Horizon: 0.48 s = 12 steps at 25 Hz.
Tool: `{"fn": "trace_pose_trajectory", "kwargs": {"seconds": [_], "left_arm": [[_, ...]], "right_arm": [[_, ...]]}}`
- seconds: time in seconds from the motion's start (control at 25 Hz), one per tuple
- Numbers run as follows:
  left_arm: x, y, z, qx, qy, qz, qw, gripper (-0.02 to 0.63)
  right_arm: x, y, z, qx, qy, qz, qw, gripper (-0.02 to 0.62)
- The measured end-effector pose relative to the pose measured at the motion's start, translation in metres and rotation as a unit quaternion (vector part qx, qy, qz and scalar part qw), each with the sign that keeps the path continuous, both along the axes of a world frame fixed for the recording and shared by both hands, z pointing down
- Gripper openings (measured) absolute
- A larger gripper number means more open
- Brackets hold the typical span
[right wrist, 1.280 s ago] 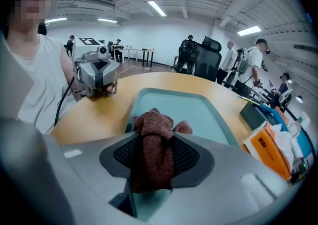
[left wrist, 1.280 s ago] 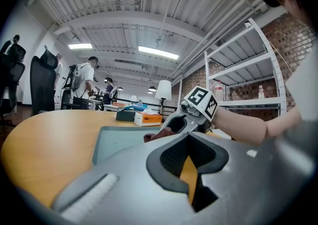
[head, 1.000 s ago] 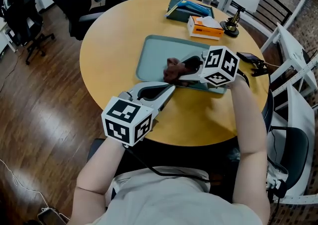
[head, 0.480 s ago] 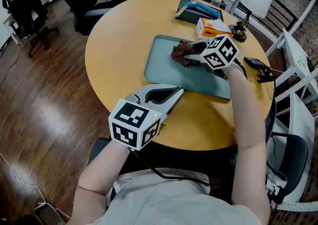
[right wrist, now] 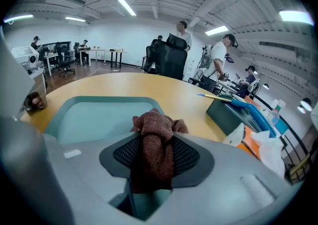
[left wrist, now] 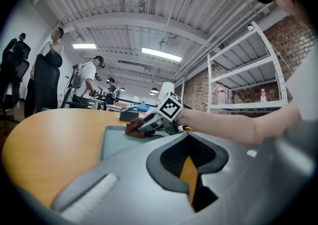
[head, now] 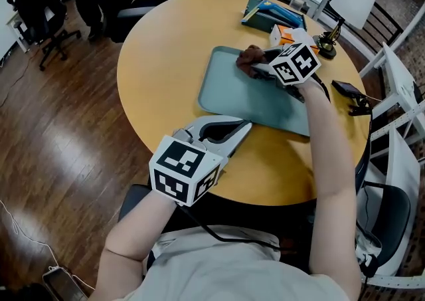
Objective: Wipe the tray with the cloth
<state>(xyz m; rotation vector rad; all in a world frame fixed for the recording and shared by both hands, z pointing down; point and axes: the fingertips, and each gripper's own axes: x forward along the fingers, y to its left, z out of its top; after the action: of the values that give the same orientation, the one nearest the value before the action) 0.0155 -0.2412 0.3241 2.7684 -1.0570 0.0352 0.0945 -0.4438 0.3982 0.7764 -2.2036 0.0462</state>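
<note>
The right tongs pinch the brown cloth at the teal tray's far corner. The left tongs, pressed together and empty, hover over the round tabletop beside the tray's near edge.

The tray is a plain, muted teal-green with no pattern. The cloth is dark reddish brown with a nubbly knitted texture. The left gripper and right gripper are pale grey with black, mesh-patterned pads. Each carries a white cube printed with black square markers. The table is a warm honey yellow. The floor is dark brown wood planking with pale glossy highlights. On the far right of the table, a box is orange and white, and a case is dark teal with a bright blue strip across it. The chairs at far left are black.
</note>
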Motion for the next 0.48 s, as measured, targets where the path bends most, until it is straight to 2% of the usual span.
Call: {"fn": "trace_pose_trajectory", "kwargs": {"seconds": [0.16,0.32,0.48], "left_arm": [[-0.001,-0.001,-0.001,0.002,0.000,-0.004,1.0000,0.002],[-0.003,0.003,-0.004,0.006,-0.001,-0.004,1.0000,0.002],[-0.008,0.007,-0.005,0.009,0.003,-0.006,0.9999,0.002]], "right_arm": [[-0.029,-0.001,-0.001,0.009,0.002,-0.032,0.999,0.166],[-0.040,0.005,-0.001,0.008,0.015,-0.049,0.999,0.166],[-0.058,0.051,-0.003,-0.007,0.024,-0.116,0.993,0.166]]}}
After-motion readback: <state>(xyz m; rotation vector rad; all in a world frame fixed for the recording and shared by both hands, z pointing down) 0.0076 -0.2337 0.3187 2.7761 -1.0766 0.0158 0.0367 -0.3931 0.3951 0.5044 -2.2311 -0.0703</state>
